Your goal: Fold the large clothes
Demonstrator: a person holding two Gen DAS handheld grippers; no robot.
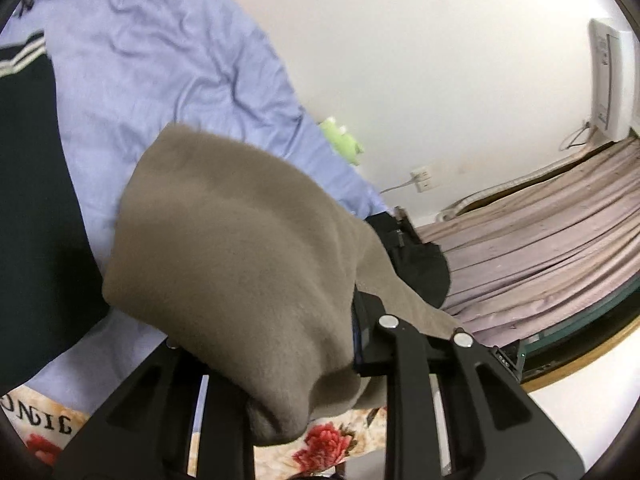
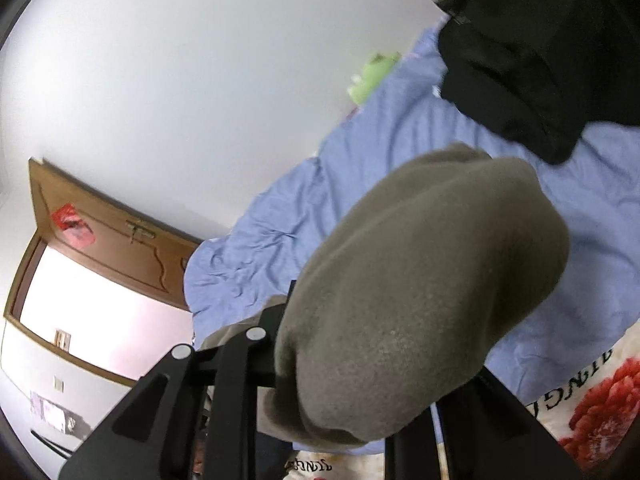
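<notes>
A grey-brown fleece garment (image 1: 240,248) hangs bunched over my left gripper (image 1: 312,352), which is shut on a fold of it. The cloth hides the left finger, and only the right finger's base (image 1: 372,340) shows. In the right wrist view the same garment (image 2: 420,280) drapes over my right gripper (image 2: 360,344), which is also shut on it, and only the left finger (image 2: 276,320) peeks out. Both ends of the garment are up off the blue bed sheet (image 1: 160,60).
A dark navy garment with white stripes (image 1: 32,200) lies on the sheet at the left. Black cloth (image 2: 540,60) sits further up the bed. A green plush toy (image 1: 344,140) rests by the white wall. A floral quilt (image 2: 600,400), a brown door (image 2: 112,232) and a pleated curtain (image 1: 540,240) surround the bed.
</notes>
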